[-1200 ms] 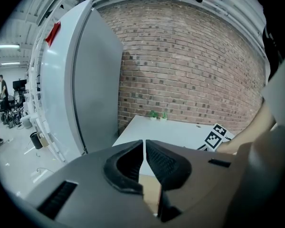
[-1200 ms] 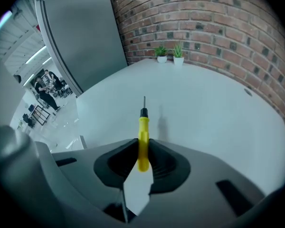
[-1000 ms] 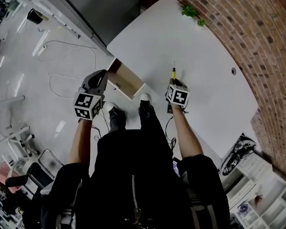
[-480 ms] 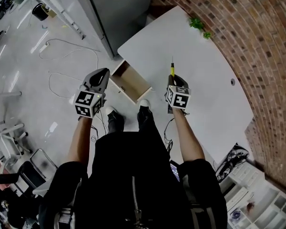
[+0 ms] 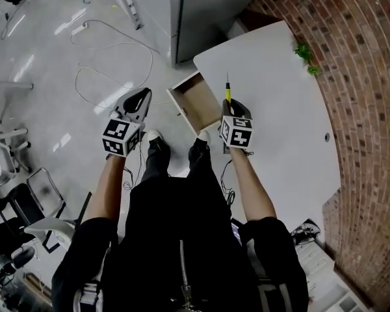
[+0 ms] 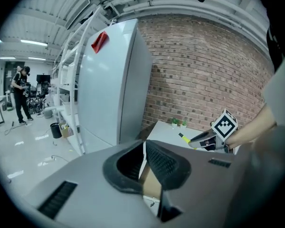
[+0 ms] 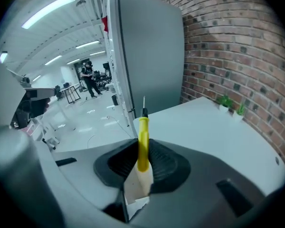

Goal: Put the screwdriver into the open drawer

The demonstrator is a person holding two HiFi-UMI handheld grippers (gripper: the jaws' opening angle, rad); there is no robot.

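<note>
Currently, the right gripper (image 5: 228,106) fingers pinch the screwdriver (image 5: 227,93) just beside the open drawer (image 5: 198,103); insertion and release are not yet done. The left gripper (image 5: 138,101) fingers are pressed together, empty.

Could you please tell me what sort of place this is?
Probably a lab or workshop in an industrial-style building: a bare brick wall, loose cables on the pale floor, and long metal shelves under strip lights.

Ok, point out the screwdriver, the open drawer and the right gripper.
screwdriver (image 7: 142,136), right gripper view, on its yellow handle.
open drawer (image 5: 197,103), head view, on its bare wooden bottom.
right gripper (image 5: 230,107), head view, midway between its fingertips.
</note>
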